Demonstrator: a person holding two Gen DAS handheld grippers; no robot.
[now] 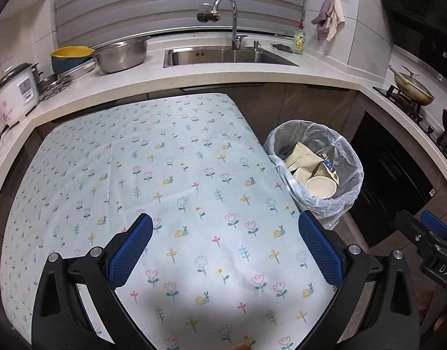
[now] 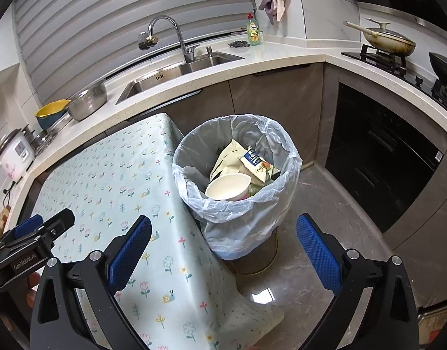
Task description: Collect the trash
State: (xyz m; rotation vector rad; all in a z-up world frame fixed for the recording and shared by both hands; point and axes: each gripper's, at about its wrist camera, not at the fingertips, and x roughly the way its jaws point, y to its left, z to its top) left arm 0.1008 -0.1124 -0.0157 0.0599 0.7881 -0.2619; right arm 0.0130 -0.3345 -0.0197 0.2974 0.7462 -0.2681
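A trash bin [image 2: 194, 204] lined with a clear plastic bag stands on the floor at the table's right edge; it also shows in the left wrist view [image 1: 351, 192]. Inside lie a white paper bowl [image 2: 227, 186], a beige paper bag [image 2: 229, 157] and a snack wrapper [image 2: 257, 163]. My left gripper [image 1: 225, 227] is open and empty above the flower-patterned tablecloth [image 1: 165, 189]. My right gripper [image 2: 223, 229] is open and empty, just in front of and above the bin. The left gripper shows at the left in the right wrist view [image 2: 51, 224].
A counter with a sink [image 1: 223, 57], faucet [image 1: 229, 17], steel bowl [image 1: 121, 54], yellow bowl [image 1: 70, 55] and rice cooker [image 1: 13, 93] runs behind the table. A stove with a pan [image 2: 389, 42] and a dark oven [image 2: 383, 157] are at right. Tiled floor [image 2: 296, 262] surrounds the bin.
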